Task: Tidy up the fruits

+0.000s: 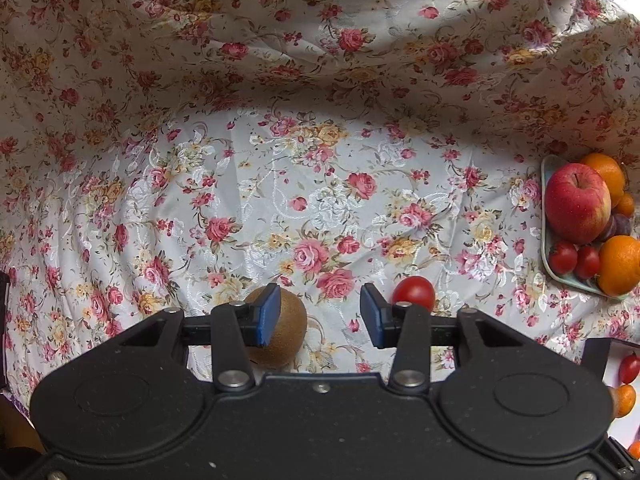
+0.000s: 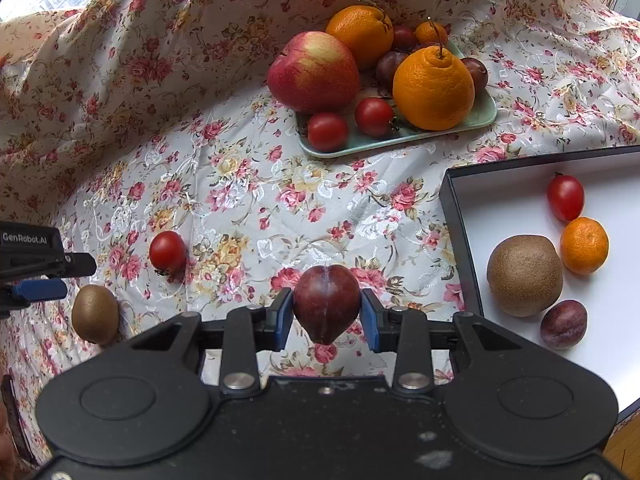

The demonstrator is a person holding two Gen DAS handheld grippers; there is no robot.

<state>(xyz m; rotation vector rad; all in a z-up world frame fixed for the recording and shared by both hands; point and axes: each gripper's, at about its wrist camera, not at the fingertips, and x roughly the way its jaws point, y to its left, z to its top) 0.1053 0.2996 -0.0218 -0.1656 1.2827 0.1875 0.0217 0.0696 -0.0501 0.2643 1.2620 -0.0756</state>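
Clamping our right gripper (image 2: 327, 312) on a dark red plum (image 2: 327, 303) (lifted beside the white-floored black box (image 2: 456, 216)), we hold our left gripper (image 1: 320, 314) parted above floral cloth (image 1: 320, 200), fuzzy brown kiwi (image 1: 286, 332) alongside.

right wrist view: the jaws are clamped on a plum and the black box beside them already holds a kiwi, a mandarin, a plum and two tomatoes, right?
One thing is off: the black box holds one tomato, not two. The right wrist view shows it with the kiwi, mandarin and plum. The right gripper is clamped on a plum, as you said.
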